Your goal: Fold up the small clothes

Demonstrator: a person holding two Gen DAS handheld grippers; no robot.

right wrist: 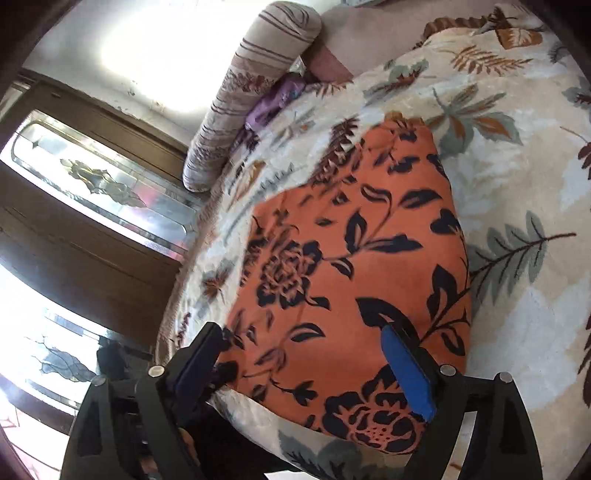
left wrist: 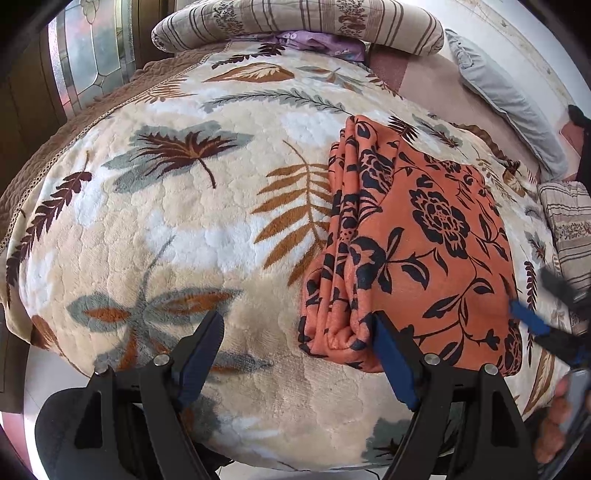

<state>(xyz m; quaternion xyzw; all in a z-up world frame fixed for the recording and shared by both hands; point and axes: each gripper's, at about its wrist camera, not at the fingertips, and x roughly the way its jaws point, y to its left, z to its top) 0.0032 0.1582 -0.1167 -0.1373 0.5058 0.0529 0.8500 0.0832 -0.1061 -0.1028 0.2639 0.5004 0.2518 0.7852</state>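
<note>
An orange garment with a dark floral print (left wrist: pixel 417 243) lies folded into a thick rectangle on the leaf-patterned blanket (left wrist: pixel 184 221). Its stacked fold edges face left in the left wrist view. My left gripper (left wrist: pixel 299 321) is open and empty at the garment's near left corner, its right finger touching the cloth edge. My right gripper (right wrist: pixel 303 336) is open just above the near end of the same garment (right wrist: pixel 351 266), holding nothing. The right gripper also shows at the right edge of the left wrist view (left wrist: pixel 543 317).
The blanket covers a bed. A striped bolster pillow (left wrist: pixel 295 22) and a purple cloth (left wrist: pixel 317 40) lie at the far end. A grey pillow (left wrist: pixel 506 96) lies at the far right. A wooden cabinet with glass panels (right wrist: pixel 92 206) stands beside the bed.
</note>
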